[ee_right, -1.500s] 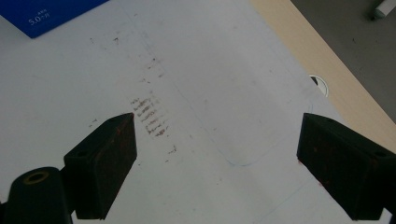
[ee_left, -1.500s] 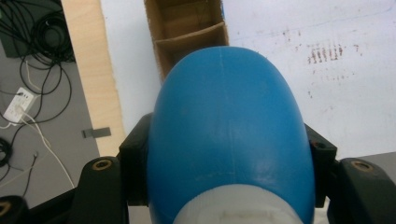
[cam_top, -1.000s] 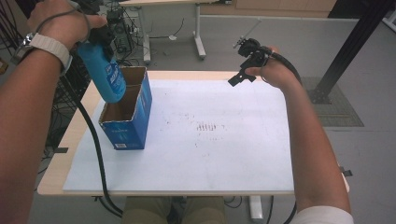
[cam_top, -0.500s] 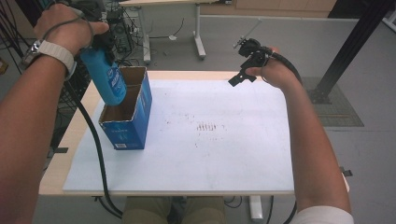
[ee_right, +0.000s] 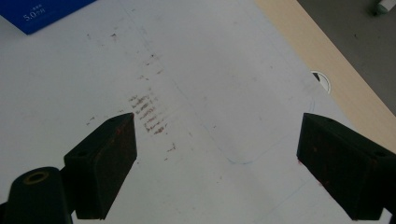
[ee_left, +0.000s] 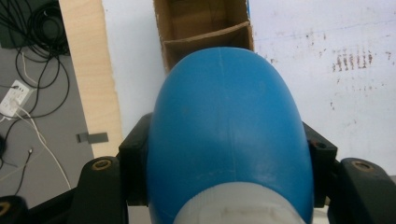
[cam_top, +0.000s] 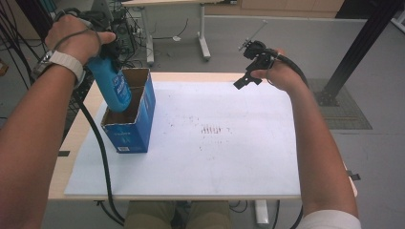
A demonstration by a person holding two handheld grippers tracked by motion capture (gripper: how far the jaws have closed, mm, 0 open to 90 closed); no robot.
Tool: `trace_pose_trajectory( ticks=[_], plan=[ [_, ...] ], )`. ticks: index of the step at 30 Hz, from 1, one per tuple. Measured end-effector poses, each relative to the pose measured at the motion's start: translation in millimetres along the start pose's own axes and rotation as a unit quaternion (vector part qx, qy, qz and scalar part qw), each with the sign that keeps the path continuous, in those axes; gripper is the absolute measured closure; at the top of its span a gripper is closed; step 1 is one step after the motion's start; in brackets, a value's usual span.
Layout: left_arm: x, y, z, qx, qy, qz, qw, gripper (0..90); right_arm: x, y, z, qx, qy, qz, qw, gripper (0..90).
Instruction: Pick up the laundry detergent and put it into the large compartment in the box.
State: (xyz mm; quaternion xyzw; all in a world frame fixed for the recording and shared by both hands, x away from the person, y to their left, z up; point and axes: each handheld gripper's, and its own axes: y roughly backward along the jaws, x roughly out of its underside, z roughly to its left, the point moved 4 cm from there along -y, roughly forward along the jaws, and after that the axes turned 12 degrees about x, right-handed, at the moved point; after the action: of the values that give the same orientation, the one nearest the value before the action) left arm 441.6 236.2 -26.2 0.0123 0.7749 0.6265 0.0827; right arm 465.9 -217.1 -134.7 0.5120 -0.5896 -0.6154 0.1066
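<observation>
The left gripper [cam_top: 109,47], held in the person's left hand [cam_top: 76,36] at the upper left of the high view, has its fingers [ee_left: 135,161] closed on a blue bottle [cam_top: 111,83]. In the left gripper view the two black fingers press against either side of the bottle's rounded blue body, near the pale band at its neck end. The bottle hangs from the gripper with its far end pointing down, tilted a little, and that end dips into the open top of a blue cardboard box [cam_top: 131,131]. The box stands upright on the white sheet [cam_top: 229,157] that covers most of the bench [cam_top: 83,124], close to the sheet's left edge. Its brown inside is split by a cardboard divider [ee_left: 205,36]; the bottle sits over the nearer compartment, though whether it touches the bottom cannot be told.

The right gripper [cam_top: 248,71] is held in the person's right hand [cam_top: 282,74] above the far right part of the bench, well apart from the box. In the right gripper view its fingers [ee_right: 109,163] stand wide open with nothing between them, over bare white sheet marked with a patch of small reddish-brown smudges [ee_right: 149,114]. A corner of the blue box shows at the top left of that view.
</observation>
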Motion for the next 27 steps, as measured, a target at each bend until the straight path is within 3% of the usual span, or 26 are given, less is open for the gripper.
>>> trace_pose_trajectory(
  ticks=[8,27],
  plan=[
    [-2.6,-15.1,3.2,-0.001,0.000,0.004,1.0000,37.4,3.8,0.7,-0.2,0.002,-0.004,0.003,1.0000,12.1],
    [-3.1,-31.3,6.5,-0.001,-0.004,0.000,1.0000,37.5,1.8,-1.4,1.8,0.002,-0.002,0.005,1.0000,12.2]
  ],
)
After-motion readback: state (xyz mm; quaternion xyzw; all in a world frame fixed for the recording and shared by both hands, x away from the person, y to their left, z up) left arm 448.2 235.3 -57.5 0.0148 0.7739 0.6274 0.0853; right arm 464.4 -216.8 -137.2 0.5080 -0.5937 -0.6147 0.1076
